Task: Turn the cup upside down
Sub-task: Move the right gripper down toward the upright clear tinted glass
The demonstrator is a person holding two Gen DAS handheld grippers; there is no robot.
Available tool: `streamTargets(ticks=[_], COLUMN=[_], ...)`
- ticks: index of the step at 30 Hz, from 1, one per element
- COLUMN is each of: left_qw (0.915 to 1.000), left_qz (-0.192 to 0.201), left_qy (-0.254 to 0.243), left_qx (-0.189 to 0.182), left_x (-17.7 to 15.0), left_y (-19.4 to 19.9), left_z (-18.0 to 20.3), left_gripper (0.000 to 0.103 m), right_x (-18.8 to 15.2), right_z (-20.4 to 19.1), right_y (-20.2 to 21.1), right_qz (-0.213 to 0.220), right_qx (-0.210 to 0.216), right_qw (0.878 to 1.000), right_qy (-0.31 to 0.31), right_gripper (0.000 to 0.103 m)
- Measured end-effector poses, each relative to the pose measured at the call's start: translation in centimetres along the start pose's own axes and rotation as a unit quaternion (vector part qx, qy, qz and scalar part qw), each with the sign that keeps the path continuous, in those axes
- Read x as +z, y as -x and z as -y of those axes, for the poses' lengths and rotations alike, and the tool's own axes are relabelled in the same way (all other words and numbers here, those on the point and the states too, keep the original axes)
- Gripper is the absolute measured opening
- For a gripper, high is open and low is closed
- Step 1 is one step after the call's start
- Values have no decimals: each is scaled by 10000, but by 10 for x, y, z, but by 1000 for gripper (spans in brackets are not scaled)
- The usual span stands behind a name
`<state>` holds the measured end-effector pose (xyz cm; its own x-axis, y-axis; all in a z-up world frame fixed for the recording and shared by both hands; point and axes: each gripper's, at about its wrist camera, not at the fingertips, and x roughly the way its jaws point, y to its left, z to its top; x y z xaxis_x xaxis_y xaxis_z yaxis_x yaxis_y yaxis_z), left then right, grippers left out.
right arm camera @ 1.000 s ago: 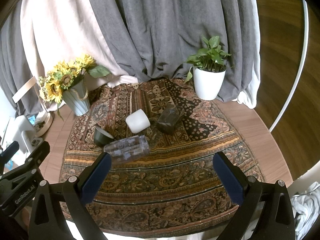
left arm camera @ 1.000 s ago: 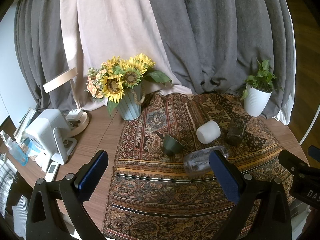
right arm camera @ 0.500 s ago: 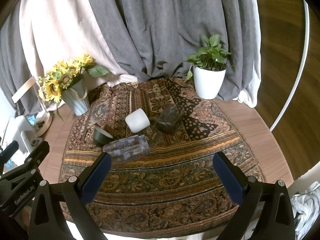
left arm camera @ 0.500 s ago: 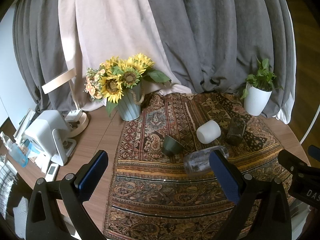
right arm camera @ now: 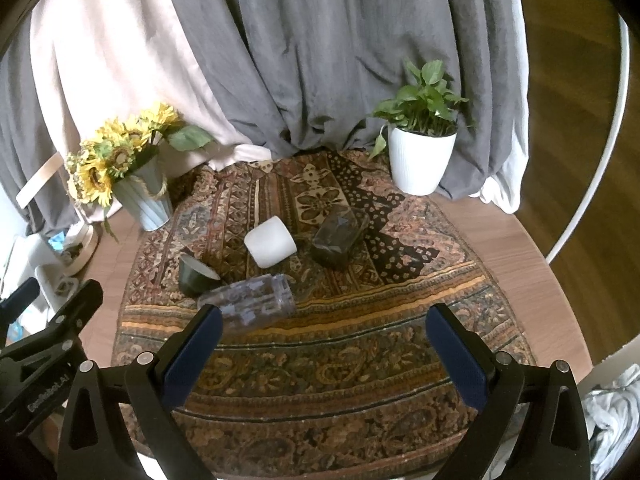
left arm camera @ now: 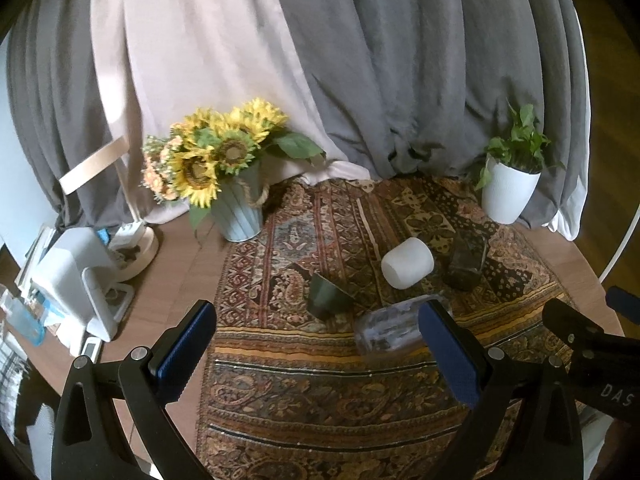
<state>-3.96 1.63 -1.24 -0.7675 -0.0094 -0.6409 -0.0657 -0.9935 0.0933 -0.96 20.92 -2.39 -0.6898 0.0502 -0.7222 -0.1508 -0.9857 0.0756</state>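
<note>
Several cups lie on their sides on a patterned rug (left arm camera: pixel 320 380) (right arm camera: pixel 320 360): a white cup (left arm camera: pixel 407 263) (right arm camera: pixel 270 247), a dark green cup (left arm camera: pixel 327 297) (right arm camera: pixel 194 275), a clear glass (left arm camera: pixel 394 330) (right arm camera: pixel 250 299) and a dark smoky glass (left arm camera: pixel 466 259) (right arm camera: pixel 340 235). My left gripper (left arm camera: pixel 316 344) is open and empty, above the rug's near part, short of the cups. My right gripper (right arm camera: pixel 322 342) is open and empty, near the clear glass. The right gripper's body shows at the right of the left wrist view.
A sunflower vase (left arm camera: pixel 238 212) (right arm camera: pixel 146 196) stands at the back left, a white plant pot (left arm camera: pixel 508 194) (right arm camera: pixel 420 160) at the back right. White devices (left arm camera: pixel 76 280) crowd the table's left edge. Curtains hang behind the round wooden table (right arm camera: pixel 532 280).
Both views have shifted slightly; the cups have not moved and both grippers stay open.
</note>
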Motion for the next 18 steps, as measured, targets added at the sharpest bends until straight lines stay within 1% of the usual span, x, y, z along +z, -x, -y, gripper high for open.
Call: streamTargets(ticks=[4,10,18], left_qw=[9999,9996,9992], left_qz=[-95,-288,-405], left_qy=[-34,-7,-28], left_qx=[-39,-82,8], left_x=[9,27,51], left_y=[-19,-55,-109], left_z=[6,16,25], left_gripper=[103,103,103], right_x=[10,33,63], right_z=[3,11,18], right_y=[-16,-54,-122], right_qz=[-22,-131,-384], right_qx=[42,100,40], right_qw=[10000,9997,9978], right_qy=[-47,-201,-544], right_gripper=[102,102,101])
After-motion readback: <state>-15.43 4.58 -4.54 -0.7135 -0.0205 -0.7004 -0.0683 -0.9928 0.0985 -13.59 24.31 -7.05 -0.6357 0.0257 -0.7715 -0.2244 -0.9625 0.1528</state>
